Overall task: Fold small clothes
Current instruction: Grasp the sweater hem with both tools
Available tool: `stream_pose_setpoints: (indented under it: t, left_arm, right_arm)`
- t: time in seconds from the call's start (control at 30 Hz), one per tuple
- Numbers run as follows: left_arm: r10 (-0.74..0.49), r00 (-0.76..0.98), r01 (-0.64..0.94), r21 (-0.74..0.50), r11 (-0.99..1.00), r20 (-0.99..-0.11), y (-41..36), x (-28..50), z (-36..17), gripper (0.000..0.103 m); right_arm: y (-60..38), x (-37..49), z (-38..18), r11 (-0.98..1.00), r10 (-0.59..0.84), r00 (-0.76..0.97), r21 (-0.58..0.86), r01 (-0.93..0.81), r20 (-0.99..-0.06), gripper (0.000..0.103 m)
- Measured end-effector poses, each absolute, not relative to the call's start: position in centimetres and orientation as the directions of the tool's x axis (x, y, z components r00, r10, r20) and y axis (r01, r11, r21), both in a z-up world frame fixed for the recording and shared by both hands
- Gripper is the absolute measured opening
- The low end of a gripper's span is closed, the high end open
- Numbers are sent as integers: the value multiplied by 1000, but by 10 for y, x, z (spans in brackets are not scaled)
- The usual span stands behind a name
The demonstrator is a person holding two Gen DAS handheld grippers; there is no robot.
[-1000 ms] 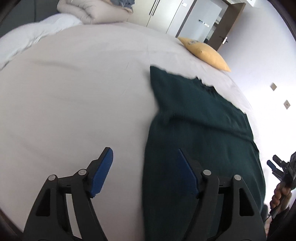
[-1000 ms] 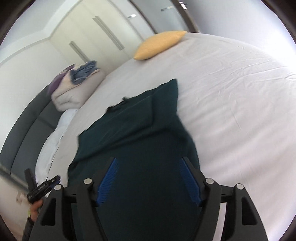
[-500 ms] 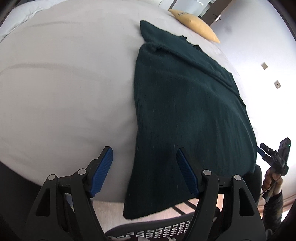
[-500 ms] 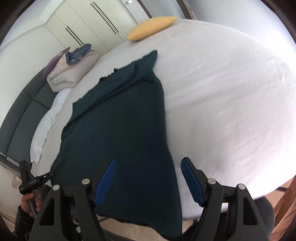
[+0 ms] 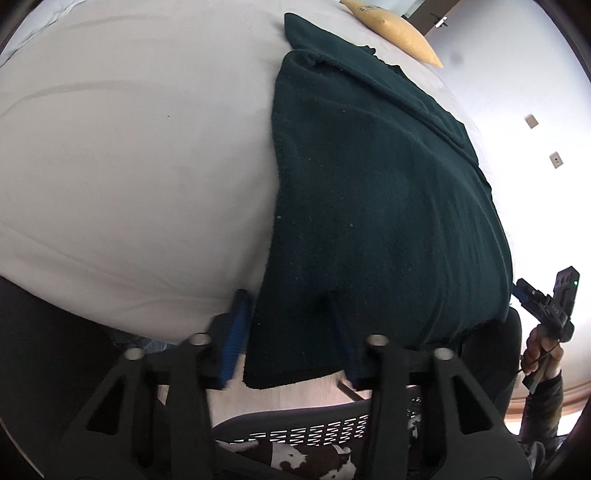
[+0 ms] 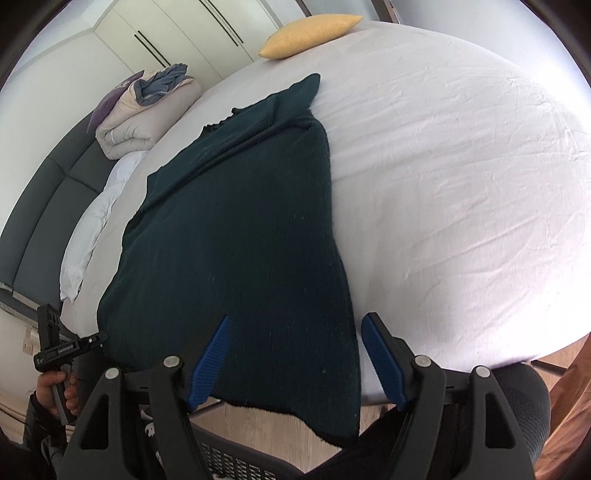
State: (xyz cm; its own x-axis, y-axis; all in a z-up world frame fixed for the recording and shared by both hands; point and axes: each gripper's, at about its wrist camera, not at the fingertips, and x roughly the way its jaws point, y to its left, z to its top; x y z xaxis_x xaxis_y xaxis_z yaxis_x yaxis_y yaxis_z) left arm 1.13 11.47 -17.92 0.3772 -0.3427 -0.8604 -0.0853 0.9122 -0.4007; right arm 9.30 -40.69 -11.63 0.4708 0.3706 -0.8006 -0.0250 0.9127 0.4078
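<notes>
Across the middle of both frames a dark green knitted sweater (image 5: pixel 369 192) (image 6: pixel 236 240) lies spread on the white bed sheet (image 5: pixel 129 166) (image 6: pixel 443 184). Its bottom hem hangs over the near edge of the bed at the lower centre of each picture. At the far end a sleeve is folded across the body, and the neckline shows a small scalloped edge. The knit is ribbed and flecked with pale lint.

At the lower centre of the left wrist view the left gripper (image 5: pixel 288 343) is closing its jaws around the sweater's near left corner; the cloth is between the blue pads, but whether they already press on it cannot be told. In the right wrist view the right gripper (image 6: pixel 295 358) stands with jaws wide apart, straddling the sweater's near right corner, pads clear of the cloth.

A yellow pillow (image 5: pixel 391 29) (image 6: pixel 310 35) lies at the top of each frame. A rolled duvet (image 6: pixel 147 114) sits at upper left in the right wrist view, beside the dark headboard (image 6: pixel 48 192) and pale wardrobe doors (image 6: pixel 184 33). A mesh chair back (image 5: pixel 314 424) crosses the bottom of the frame, below the hanging hem.
</notes>
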Motion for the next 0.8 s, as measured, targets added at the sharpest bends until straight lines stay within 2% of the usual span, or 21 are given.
stream_pose_setpoints:
  t: [0.07,0.17,0.37,0.53,0.7,0.77,0.8]
  left_arm:
    - [-362,376,-89,-422,902,-853,118,15,-179,18]
    - [-381,361,-70,-432,899,-851,118,16,-179,9]
    - [-393,351,-42,-433,900,-850,112,20,-180,5]
    - [-395,351,-36,-434,900,-849,112,21,-181,5]
    - [-399,352,-25,-434,900,-847,112,22,-180,5]
    - [-401,353,-24,-437,899,-845,113,22,-181,5]
    - [-401,353,-22,-436,899,-845,112,22,-181,5]
  right_arm:
    - [-408,90,-116,913,372,462,408,-25,-805,75]
    - [-412,87,-114,915,368,455,403,-23,-811,75]
    - [-428,86,-116,918,359,421,396,1,-833,75]
    - [-424,88,-128,929,347,357,371,0,-867,69]
    - [-420,91,-133,932,347,322,363,-11,-881,52]
    - [-420,91,-133,932,350,308,362,-20,-885,32]
    - [-420,91,-134,928,361,299,371,-25,-883,26]
